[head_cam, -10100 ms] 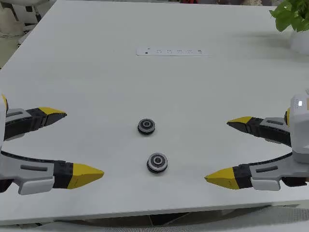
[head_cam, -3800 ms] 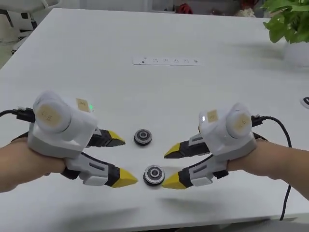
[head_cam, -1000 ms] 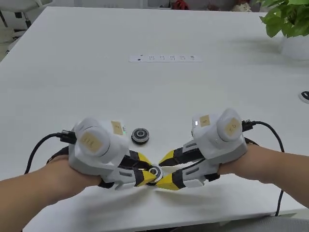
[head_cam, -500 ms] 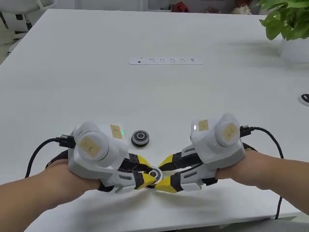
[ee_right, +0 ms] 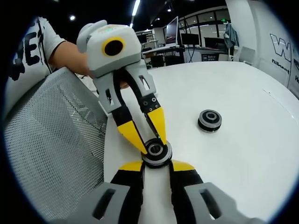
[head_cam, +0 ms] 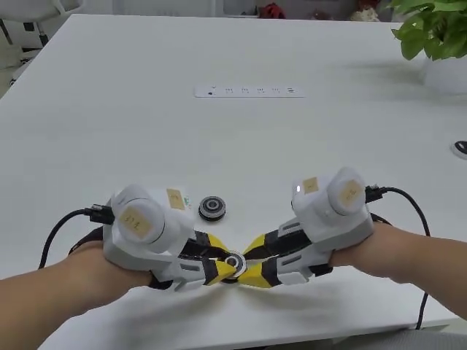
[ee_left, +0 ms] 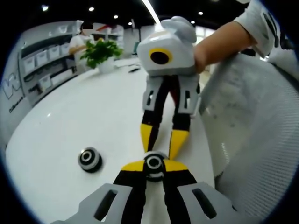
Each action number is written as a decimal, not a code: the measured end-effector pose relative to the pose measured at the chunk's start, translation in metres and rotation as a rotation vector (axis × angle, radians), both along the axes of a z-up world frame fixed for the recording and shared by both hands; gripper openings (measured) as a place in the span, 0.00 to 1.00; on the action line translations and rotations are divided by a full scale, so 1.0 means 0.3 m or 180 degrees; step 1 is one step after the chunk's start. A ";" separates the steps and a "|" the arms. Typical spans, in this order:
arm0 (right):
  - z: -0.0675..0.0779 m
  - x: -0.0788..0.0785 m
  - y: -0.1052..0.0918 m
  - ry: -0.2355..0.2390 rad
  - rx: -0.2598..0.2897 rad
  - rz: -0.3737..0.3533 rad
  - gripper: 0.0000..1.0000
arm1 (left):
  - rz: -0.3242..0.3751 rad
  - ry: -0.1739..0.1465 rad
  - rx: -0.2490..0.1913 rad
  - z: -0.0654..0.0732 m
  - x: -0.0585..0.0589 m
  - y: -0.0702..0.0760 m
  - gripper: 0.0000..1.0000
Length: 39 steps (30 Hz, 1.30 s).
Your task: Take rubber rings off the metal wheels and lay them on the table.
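— Surface, room?
— White bench (head_cam: 146, 109); power strip (head_cam: 249, 92) toward far edge, plant (head_cam: 430, 29) at far right corner; shelving (ee_left: 42, 60) beyond.
— Wheels?
— Near wheel (head_cam: 233, 262), by near edge, hub up, clamped between left gripper (head_cam: 217, 267) and right gripper (head_cam: 252, 268), each one's jaws closed on it. Second wheel (head_cam: 212, 208) just behind, flat, free.

Bright ceiling light, soft shadows, fisheye-warped edges.

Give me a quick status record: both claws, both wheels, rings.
left claw: shut on near wheel
right claw: shut on the same wheel, from the opposite side
near wheel: pinched between both claws near the table front edge; black rubber ring on it
far wheel: lying free on the table, apart from both claws, ring on
rings off: none yet
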State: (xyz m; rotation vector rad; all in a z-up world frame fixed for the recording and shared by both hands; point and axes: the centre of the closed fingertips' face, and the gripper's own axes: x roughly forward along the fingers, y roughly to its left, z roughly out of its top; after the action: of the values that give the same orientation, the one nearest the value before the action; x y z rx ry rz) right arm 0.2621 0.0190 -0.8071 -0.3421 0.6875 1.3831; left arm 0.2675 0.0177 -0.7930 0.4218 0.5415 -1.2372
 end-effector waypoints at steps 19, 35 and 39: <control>-0.008 0.005 -0.024 0.0207 -0.0036 -0.0139 0.00 | 0.0023 -0.0017 -0.0008 0.000 -0.004 0.001 0.13; 0.014 0.050 -0.041 0.0866 0.0246 -0.0741 0.00 | 0.0059 0.0006 -0.0021 0.000 0.001 0.002 0.13; 0.027 0.051 -0.036 0.0935 0.0322 -0.0783 0.00 | 0.0052 -0.0013 0.0001 -0.001 0.002 0.001 0.13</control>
State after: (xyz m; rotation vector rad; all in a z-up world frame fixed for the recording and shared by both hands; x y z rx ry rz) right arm 0.2775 0.0081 -0.7990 0.0288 0.8664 1.2376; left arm 0.2680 0.0180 -0.7931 0.4194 0.5406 -1.2204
